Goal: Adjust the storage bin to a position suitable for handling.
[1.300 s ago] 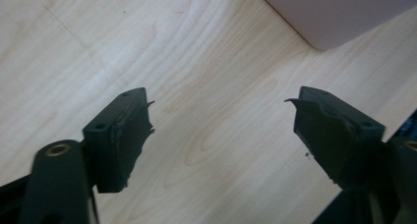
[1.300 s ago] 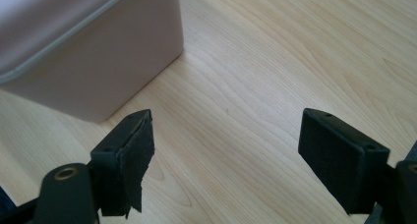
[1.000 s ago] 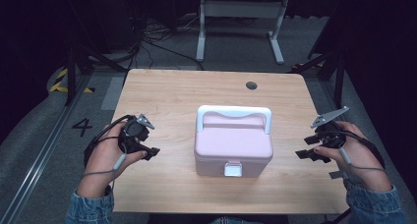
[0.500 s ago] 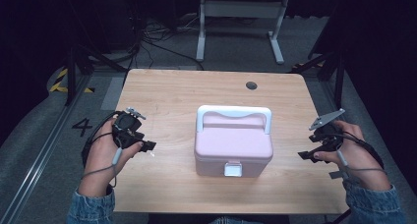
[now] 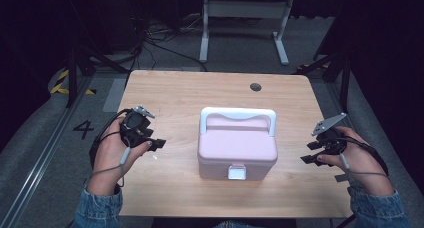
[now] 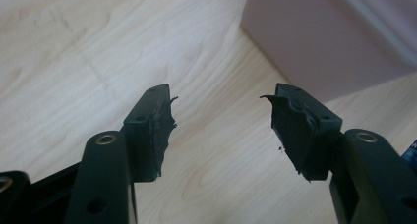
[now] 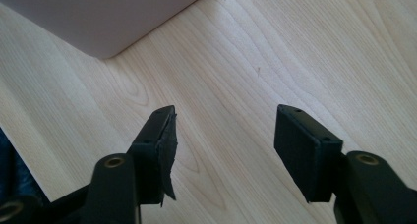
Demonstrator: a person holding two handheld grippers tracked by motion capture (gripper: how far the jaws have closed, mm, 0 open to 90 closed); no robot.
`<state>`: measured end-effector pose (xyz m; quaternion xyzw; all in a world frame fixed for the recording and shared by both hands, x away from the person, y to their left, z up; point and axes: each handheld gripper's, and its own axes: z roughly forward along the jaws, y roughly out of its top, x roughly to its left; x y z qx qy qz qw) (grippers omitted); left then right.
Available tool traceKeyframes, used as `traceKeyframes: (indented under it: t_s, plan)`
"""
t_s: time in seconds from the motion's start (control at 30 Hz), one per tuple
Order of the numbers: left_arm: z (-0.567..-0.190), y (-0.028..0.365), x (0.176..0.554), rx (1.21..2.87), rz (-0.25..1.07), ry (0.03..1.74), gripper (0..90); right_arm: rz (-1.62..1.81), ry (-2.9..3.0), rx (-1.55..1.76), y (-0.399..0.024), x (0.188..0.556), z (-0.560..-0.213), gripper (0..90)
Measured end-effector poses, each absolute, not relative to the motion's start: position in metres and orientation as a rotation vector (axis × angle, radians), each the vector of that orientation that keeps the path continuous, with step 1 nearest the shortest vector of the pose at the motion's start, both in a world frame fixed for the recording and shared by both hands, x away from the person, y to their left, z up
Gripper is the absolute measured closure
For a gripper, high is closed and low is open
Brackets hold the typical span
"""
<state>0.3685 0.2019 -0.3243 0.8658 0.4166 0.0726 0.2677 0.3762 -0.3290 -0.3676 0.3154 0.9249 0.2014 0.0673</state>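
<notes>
Pink box point(image 5: 237, 150) seated mid-bench point(image 5: 190, 90), lid down, white handle point(image 5: 238, 114) folded toward the far edge, white latch point(image 5: 237, 172) on the near face looked fastened. Left claw point(image 5: 159, 144) parked left of the box, well apart from it; jaws part-open, nothing between, having just eased a little wider. In the left gripper view: bare wood in the gap, box corner point(image 6: 324, 42) ahead, pad rubber point(image 6: 290, 123) visibly torn and ragged. Right claw point(image 5: 306, 152) parked right of the box, near it but apart; jaws moderately wide, empty, having just narrowed.

Risks judged from here:
- Frayed pads could slip on smooth plastic, dropping or skewing the box on a lift.
- Latch small; an off-centre approach could shove the box along the bench instead of releasing it.
- One-sided push, without the other claw bracing, likely to slide or rotate the box.
</notes>
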Motion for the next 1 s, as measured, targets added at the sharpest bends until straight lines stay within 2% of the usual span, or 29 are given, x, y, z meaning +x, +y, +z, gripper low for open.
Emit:
traceKeyframes:
  t_s: [0.23,0.57,0.67,0.83,1.0]
  plan:
    - [-0.314,0.184,0.375,2.206,0.239,1.06,39.5,0.627,2.769,0.982,-0.335,0.372,-0.371,40.2]
    - [-0.304,0.154,0.39,2.209,0.203,0.952,38.7,0.631,2.735,1.04,-0.344,0.363,-0.373,41.5]
    - [-0.305,0.139,0.397,2.198,0.198,0.909,34.0,0.66,2.731,1.078,-0.344,0.361,-0.375,41.3]
    - [-0.312,0.119,0.408,2.201,0.167,0.85,33.1,0.69,2.746,1.077,-0.34,0.359,-0.378,41.3]
    - [-0.318,0.107,0.416,2.206,0.221,0.817,32.4,0.69,2.739,1.084,-0.34,0.358,-0.378,41.1]
